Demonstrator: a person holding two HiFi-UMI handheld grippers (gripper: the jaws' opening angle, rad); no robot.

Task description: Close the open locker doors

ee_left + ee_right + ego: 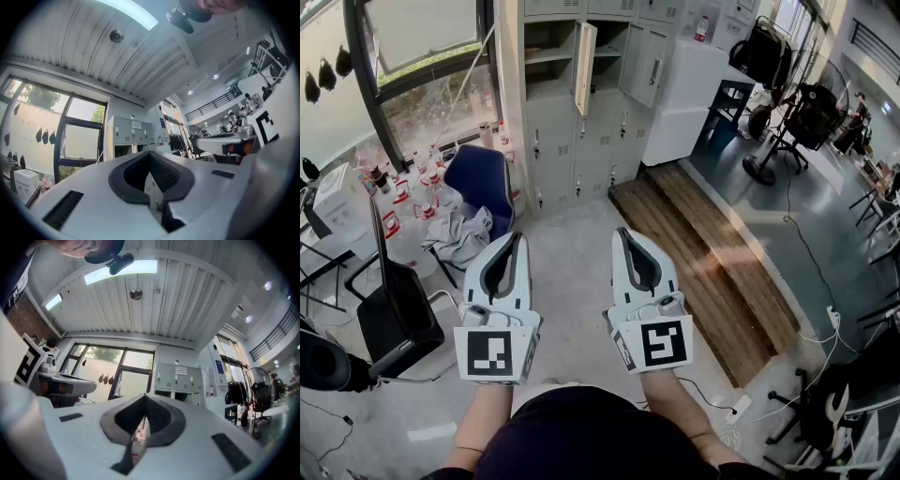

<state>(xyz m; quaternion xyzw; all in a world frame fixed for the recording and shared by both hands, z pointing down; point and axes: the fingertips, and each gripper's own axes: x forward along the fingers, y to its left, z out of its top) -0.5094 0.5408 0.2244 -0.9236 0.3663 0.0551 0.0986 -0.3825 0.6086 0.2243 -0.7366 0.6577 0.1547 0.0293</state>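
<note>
A bank of grey lockers stands against the far wall. One upper door hangs open edge-on, with open compartments on either side of it. A further door to the right stands angled outward. My left gripper and right gripper are held side by side well short of the lockers, both shut and holding nothing. The lockers show small above the closed tips of the left gripper in the left gripper view. In the right gripper view the lockers stand beyond the right gripper.
A blue chair with a grey cloth stands left of the path, a black chair nearer. A raised wooden platform runs along the right, with a white cabinet at its far end. A power strip and cables lie at the right.
</note>
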